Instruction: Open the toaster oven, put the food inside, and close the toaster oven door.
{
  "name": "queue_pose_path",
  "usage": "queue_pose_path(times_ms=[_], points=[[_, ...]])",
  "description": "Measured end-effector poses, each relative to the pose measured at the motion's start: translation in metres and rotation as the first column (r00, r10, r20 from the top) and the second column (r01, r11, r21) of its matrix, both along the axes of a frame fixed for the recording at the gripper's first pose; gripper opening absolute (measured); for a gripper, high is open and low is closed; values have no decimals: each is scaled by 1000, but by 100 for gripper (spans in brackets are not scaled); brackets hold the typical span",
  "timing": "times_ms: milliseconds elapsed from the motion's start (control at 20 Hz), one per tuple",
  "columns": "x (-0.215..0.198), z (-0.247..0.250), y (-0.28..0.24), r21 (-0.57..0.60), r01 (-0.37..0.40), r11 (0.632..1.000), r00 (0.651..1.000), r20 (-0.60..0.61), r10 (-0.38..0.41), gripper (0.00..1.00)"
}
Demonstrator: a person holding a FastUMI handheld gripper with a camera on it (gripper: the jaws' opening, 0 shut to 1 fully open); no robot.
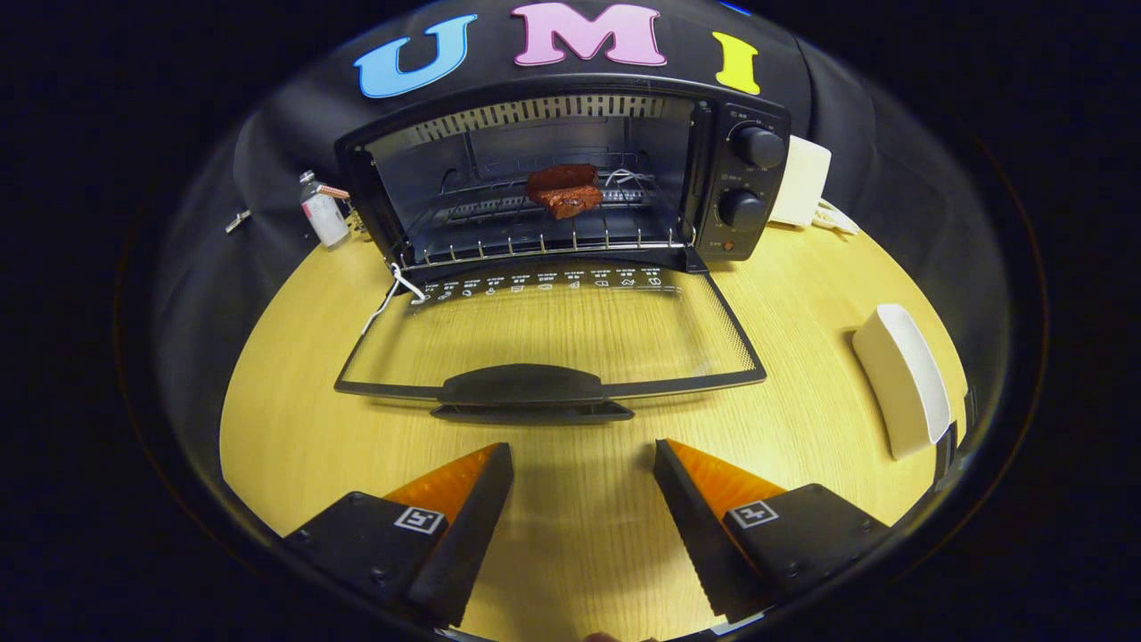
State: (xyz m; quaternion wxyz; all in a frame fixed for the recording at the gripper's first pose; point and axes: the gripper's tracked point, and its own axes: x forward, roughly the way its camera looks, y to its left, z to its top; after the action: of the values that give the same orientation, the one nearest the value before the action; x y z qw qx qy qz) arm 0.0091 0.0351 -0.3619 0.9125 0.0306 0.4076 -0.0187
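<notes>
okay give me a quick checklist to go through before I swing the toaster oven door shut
1. Food inside: the reddish-brown chunk of food sits on the wire rack in the black toaster oven: ok.
2. Food clear of the door's path, set back from the rack's front edge: ok.
3. Glass door lies fully down on the pale wooden table: not ok, closing remains.
4. Gripper open, nothing between its fingers: ok.
5. Black door handle just ahead of the fingers, unobstructed: ok.
6. White cord at the door's hinge corner may snag: cannot tell.
</notes>
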Motion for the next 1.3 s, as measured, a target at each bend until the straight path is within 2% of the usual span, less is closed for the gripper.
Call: queue_pose_path(times_ms=[100, 200, 550, 850, 1300], points=[[6, -2, 0, -2, 26, 1000, 1000, -5, -26, 99], [8, -2, 2, -32, 4, 999, 1000, -3, -4, 99], [6, 17, 4, 26, -14, 1000, 1000, 9, 14, 99], [24, 75, 5, 88, -52, 995, 993, 113, 42, 98], [91, 154, -1, 169, 6, 986, 965, 257, -49, 98]])
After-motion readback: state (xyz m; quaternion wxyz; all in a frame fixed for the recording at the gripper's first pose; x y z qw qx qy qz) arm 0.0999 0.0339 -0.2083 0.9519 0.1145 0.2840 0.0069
